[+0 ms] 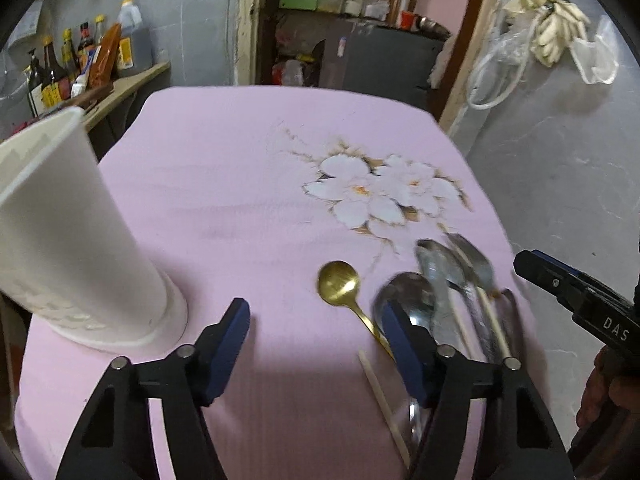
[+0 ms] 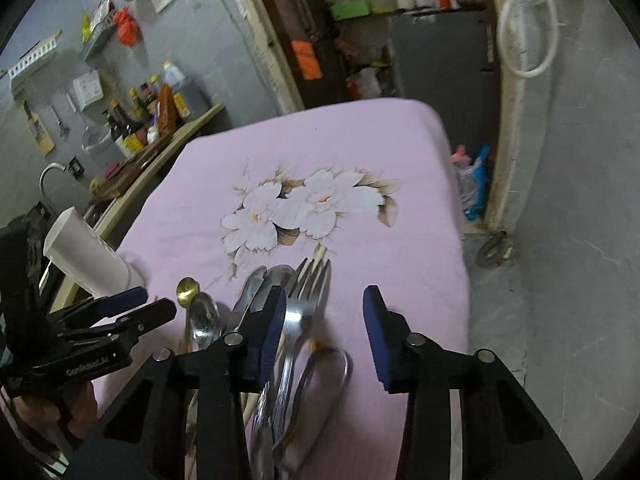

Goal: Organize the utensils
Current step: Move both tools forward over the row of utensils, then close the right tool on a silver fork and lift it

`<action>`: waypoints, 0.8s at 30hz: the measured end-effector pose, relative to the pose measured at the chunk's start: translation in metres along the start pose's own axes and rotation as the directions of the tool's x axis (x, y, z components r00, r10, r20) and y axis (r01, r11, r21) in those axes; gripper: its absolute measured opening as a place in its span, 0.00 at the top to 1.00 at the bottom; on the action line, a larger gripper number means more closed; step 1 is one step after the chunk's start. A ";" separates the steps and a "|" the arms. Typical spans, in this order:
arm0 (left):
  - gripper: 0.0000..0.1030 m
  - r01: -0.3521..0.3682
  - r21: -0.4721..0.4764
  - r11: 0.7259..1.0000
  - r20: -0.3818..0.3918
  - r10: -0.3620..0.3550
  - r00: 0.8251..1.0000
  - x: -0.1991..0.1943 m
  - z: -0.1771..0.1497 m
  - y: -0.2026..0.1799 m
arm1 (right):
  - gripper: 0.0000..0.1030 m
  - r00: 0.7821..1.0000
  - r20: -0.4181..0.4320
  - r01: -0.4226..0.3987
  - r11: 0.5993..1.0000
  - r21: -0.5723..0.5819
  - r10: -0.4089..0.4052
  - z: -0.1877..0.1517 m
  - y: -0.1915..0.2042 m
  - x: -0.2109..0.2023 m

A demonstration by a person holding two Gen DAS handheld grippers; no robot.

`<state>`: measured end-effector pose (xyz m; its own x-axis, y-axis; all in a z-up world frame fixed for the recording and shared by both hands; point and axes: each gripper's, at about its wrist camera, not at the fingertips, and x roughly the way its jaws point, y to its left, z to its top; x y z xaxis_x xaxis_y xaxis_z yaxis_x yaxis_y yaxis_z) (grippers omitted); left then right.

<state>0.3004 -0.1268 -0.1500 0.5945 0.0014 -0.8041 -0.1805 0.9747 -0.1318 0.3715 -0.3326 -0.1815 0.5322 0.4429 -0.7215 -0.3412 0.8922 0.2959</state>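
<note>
A tall white utensil holder (image 1: 76,240) stands on the pink floral tablecloth (image 1: 240,184) at the left; it also shows in the right wrist view (image 2: 86,258). A pile of utensils lies at the right: a gold spoon (image 1: 340,284), a steel spoon (image 1: 408,300), more steel spoons (image 1: 444,268) and chopsticks (image 1: 382,404). In the right wrist view a fork (image 2: 306,300) lies on top of the pile. My left gripper (image 1: 316,320) is open and empty, just left of the pile. My right gripper (image 2: 326,312) is open and empty, hovering over the fork.
Sauce bottles (image 1: 80,60) stand on a wooden counter (image 1: 132,84) behind the table at the left. A doorway with shelves (image 1: 340,20) lies beyond the far edge. The table's right edge drops to a grey floor (image 2: 560,240).
</note>
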 end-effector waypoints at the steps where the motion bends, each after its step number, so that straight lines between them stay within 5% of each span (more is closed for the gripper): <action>1: 0.42 0.000 -0.006 1.000 -0.006 0.000 1.000 0.005 0.001 0.000 | 0.68 1.000 -0.014 -0.011 1.000 -0.002 0.011 0.002 0.000 0.007; 16: 0.48 0.030 -0.026 0.999 0.011 -0.029 1.000 0.030 0.011 0.003 | 0.81 0.973 -0.111 -0.196 0.978 0.077 0.203 0.010 -0.009 0.051; 24: 0.71 0.089 -0.002 0.996 -0.014 -0.089 0.996 0.033 0.013 -0.002 | 0.83 0.938 -0.198 -0.252 0.951 0.180 0.286 0.008 -0.010 0.069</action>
<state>0.3303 -0.1255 -0.1691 0.5968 -0.0885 -0.7975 -0.1288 0.9704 -0.2041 0.4176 -0.3103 -0.2291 0.2478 0.6528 -0.7158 -0.3191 0.7527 0.5759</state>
